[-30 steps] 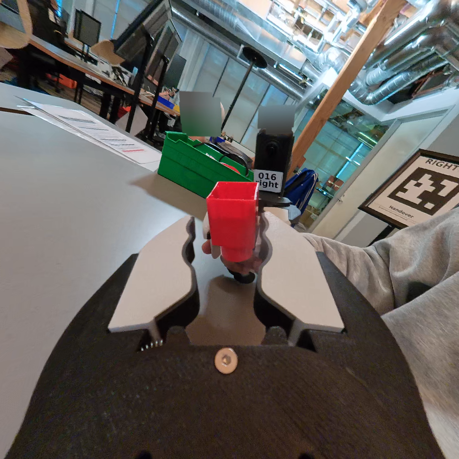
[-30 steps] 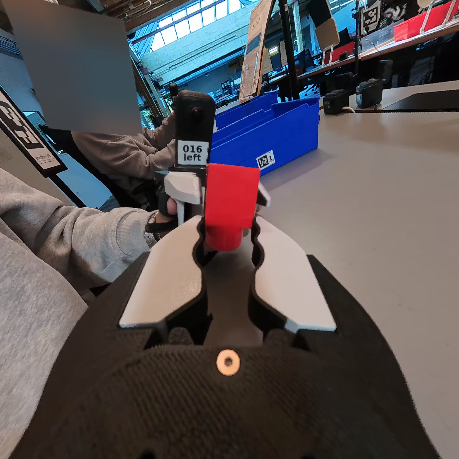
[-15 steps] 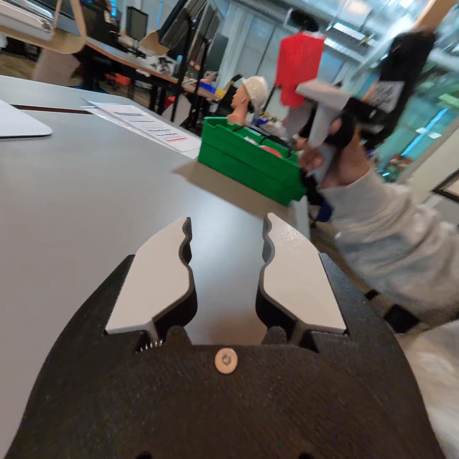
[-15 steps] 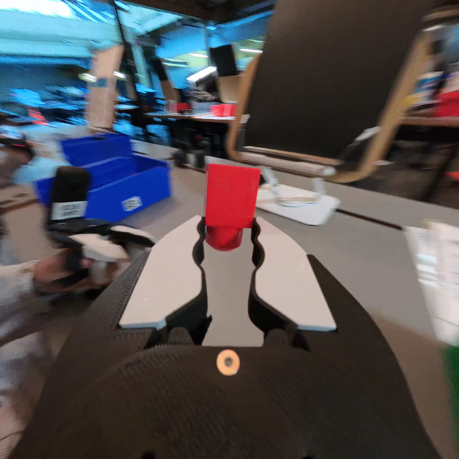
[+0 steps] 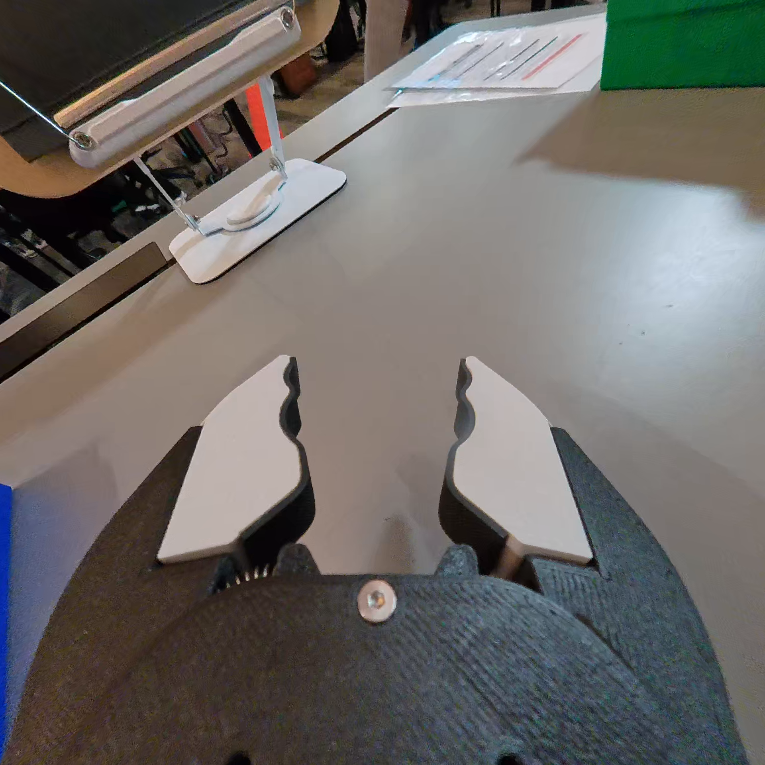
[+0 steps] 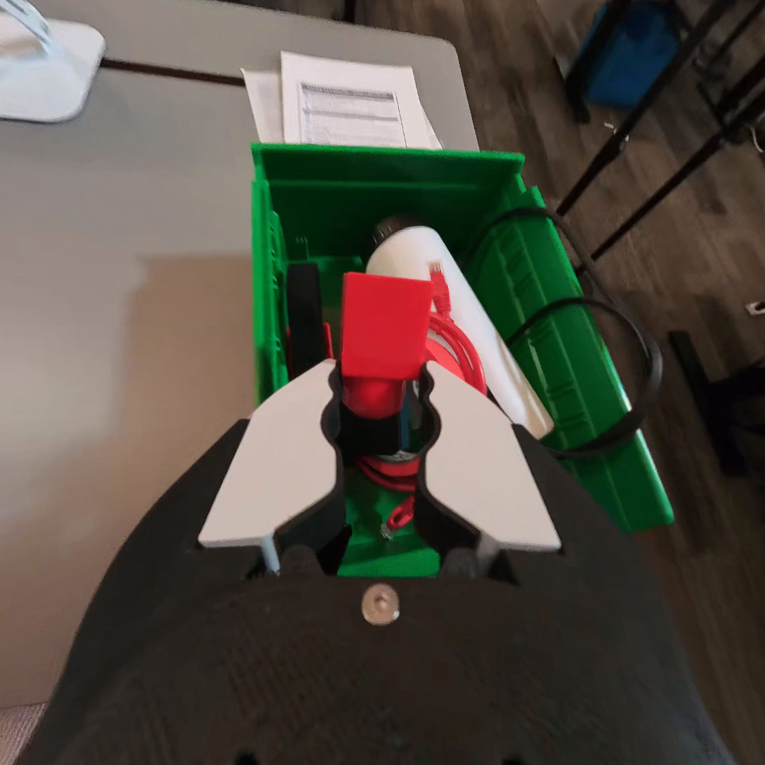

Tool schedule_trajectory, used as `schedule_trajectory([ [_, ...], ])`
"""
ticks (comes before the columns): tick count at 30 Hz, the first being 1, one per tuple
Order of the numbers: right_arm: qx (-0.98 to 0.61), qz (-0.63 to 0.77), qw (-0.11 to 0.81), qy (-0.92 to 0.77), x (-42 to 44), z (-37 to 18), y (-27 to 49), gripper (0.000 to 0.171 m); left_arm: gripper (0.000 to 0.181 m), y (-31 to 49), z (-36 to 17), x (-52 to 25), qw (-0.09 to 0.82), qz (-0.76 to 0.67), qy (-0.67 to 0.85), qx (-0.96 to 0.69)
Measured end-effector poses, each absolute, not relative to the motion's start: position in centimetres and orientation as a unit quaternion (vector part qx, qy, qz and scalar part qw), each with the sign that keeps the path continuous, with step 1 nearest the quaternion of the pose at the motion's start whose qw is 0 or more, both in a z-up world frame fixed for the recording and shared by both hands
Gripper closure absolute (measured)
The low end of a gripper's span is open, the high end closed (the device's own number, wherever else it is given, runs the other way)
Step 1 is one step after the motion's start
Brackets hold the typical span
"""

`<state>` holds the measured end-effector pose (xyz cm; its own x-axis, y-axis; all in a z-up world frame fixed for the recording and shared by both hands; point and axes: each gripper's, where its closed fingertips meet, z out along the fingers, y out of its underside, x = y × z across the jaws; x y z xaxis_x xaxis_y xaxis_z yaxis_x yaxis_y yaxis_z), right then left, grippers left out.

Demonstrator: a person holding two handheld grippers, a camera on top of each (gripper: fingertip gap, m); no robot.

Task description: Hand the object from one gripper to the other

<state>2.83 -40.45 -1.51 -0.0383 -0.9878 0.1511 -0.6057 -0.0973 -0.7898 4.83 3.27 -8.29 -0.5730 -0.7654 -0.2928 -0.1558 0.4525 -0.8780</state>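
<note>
My right gripper [image 6: 380, 370] is shut on a red plastic part [image 6: 383, 327], a square cup on a round stem, gripped by the stem. It hangs above the open green bin [image 6: 550, 364] at the table's right edge. The bin holds a white cylinder [image 6: 418, 265], a coiled red cable [image 6: 459, 352] and a black piece [image 6: 304, 318]. My left gripper [image 5: 377, 364] is open and empty over the bare grey table [image 5: 455, 248]. The right gripper does not show in the left wrist view.
A white tablet stand [image 5: 256, 215] sits at the table's far left edge, with a black screen above it. Printed sheets [image 6: 347, 99] lie beyond the green bin, whose corner shows in the left wrist view [image 5: 683, 45]. A black cable [image 6: 645, 372] loops over the bin's right wall. A blue edge [image 5: 4, 579] shows at left. One gripper's finger ends stand about 45 cm off the other's.
The right gripper has carried the red part away from the left gripper and now tilts down over the green bin. The left gripper has swung down towards the table and opened wider.
</note>
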Motion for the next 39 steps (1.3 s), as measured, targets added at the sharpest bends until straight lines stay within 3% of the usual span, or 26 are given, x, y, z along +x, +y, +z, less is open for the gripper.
schedule_trajectory([
  [6,-0.659,-0.355,0.218,0.626,2.8,-3.8,-41.0,0.133,0.109,3.5,-8.3,5.0,0.345,-0.436,0.773,-0.307],
  [8,-0.663,-0.377,0.205,0.613,3.0,-3.4,-41.1,0.115,0.110,3.5,-8.4,5.0,0.342,-0.436,0.774,-0.307],
  [10,-0.662,-0.398,0.207,0.600,3.2,-2.3,-40.7,0.112,0.110,3.5,-8.5,5.0,0.341,-0.436,0.775,-0.306],
  [18,-0.669,-0.458,0.296,0.505,4.3,4.2,-34.0,0.122,0.111,3.6,-8.8,5.2,0.329,-0.441,0.774,-0.313],
  [23,-0.692,-0.405,0.436,0.410,4.7,6.0,-23.7,0.130,0.114,3.8,-8.6,5.4,0.313,-0.456,0.767,-0.325],
  [28,-0.705,-0.250,0.564,0.350,4.0,2.4,-12.5,0.135,0.125,4.3,-7.9,5.6,0.291,-0.484,0.753,-0.338],
  [31,-0.713,-0.180,0.587,0.338,3.5,-1.7,-8.2,0.140,0.156,5.0,-6.3,5.5,0.280,-0.509,0.745,-0.328],
  [33,-0.715,-0.138,0.594,0.342,3.1,-4.1,-6.4,0.141,0.164,6.4,-4.3,5.8,0.289,-0.526,0.727,-0.333],
  [39,-0.720,-0.071,0.597,0.346,2.7,-6.8,-5.0,0.142,0.167,15.5,4.1,7.5,0.351,-0.560,0.645,-0.383],
])
